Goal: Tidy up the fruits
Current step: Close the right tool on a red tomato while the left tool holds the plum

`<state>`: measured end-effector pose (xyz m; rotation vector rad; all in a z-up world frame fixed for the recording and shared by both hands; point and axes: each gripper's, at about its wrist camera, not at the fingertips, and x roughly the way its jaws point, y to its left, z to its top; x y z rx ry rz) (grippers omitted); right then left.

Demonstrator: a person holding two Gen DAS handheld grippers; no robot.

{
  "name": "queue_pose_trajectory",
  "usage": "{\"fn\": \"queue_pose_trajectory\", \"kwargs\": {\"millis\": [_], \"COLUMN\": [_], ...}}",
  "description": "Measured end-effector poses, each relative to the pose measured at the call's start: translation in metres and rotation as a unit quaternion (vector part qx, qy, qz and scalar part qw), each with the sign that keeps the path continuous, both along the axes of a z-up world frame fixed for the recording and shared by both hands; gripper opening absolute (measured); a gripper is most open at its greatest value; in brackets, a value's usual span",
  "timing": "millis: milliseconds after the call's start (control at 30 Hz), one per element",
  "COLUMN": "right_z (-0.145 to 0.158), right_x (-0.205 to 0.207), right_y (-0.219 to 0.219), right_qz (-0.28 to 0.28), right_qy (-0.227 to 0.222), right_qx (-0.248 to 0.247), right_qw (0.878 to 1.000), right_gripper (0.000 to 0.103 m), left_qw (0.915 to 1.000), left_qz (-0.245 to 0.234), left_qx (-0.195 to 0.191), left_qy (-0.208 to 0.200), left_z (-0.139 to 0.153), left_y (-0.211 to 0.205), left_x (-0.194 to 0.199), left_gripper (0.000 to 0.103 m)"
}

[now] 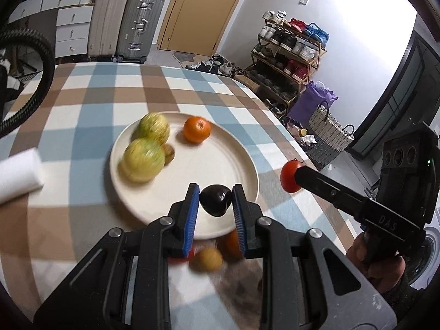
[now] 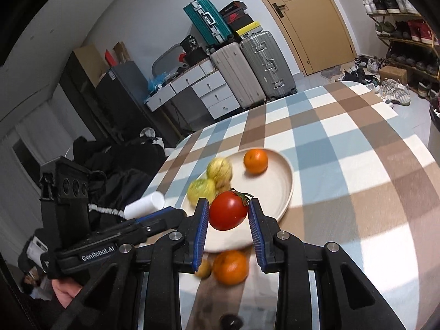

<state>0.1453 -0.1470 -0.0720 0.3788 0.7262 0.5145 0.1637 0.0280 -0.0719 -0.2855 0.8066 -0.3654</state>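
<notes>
Fruits sit partly on the round cream ceramic plate (image 1: 242, 165): two yellow-green apples (image 1: 143, 161) and an orange mandarin (image 1: 197, 129). We hold a dark avocado (image 1: 215, 199) in our left gripper (image 1: 216, 200) above the plate's near rim, and a red tomato (image 2: 227, 213) in our right gripper (image 2: 227, 216). Another orange mandarin (image 2: 230, 266) lies on the checked tablecloth (image 2: 343, 165).

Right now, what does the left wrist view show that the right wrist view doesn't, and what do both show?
Only the left wrist view shows the dark fruit held between the left hand-held gripper fingers, and the woven basket on the floor.

Only the right wrist view shows the teal suitcase stacked on top of the cabinet, and the tomato's green stem.

Both show the plate with two yellow-green fruits and an orange, the red tomato in the right hand-held gripper, and the checked tablecloth.
</notes>
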Motion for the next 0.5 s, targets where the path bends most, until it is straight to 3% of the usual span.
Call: {"fn": "queue_pose_trajectory", "kwargs": {"millis": [500], "right_z": [-0.024], "right_x": [0.095], "right_y": [0.001], "right_qz": [0.042], "right_qy": [0.066], "right_qx": [0.013], "right_qw": [0.997], "right_gripper": [0.030], "left_qw": [0.9995], "left_qz": [0.017], "left_qx": [0.026], "left_qy": [0.003], "left_z": [0.003], "left_y": [-0.006], "left_x": [0.108], "left_gripper": [0.022]}}
